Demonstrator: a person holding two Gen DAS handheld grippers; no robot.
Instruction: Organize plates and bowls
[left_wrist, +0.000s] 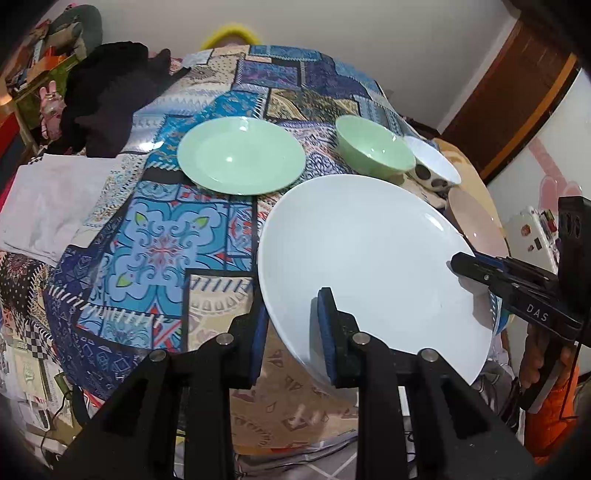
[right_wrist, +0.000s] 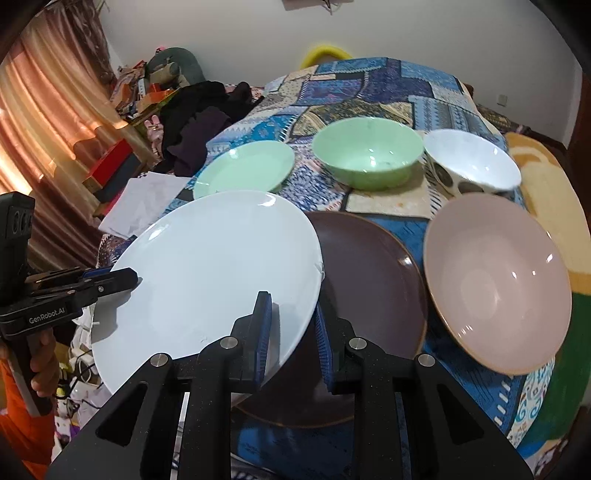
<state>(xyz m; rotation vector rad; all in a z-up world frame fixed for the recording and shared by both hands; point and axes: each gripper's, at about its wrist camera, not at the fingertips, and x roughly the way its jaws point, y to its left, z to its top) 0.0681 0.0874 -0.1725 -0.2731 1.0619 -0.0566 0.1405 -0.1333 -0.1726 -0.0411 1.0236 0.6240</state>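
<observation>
Two black grippers with blue pads grip one large round white plate (left_wrist: 373, 266) by opposite edges, holding it tilted above the bed. The left gripper (left_wrist: 295, 332) is narrowed onto the plate's near rim at the bottom centre of the left wrist view, one pad over the top face, the other beneath. The right gripper (right_wrist: 293, 332) clamps the rim the same way at the bottom centre of the right wrist view, jaws nearly closed on the thin edge. Each tool points steeply downward; a hand (right_wrist: 42, 354) with an orange sleeve wraps the left tool's handle at the lower left of the right view.

Under the white plate's right edge lies a dark brown round plate (right_wrist: 369, 295), resting on a blue patchwork bedspread (left_wrist: 155, 251). A pale pink shallow bowl (right_wrist: 495, 280) sits at the right. Farther back stand a flat mint-green plate (right_wrist: 245, 166), a mint-green deep bowl (right_wrist: 367, 151) and a white bowl with dark spots (right_wrist: 471, 162). Black clothing (right_wrist: 199, 122) is piled at the upper left, beside orange-lit curtains (right_wrist: 48, 122).
</observation>
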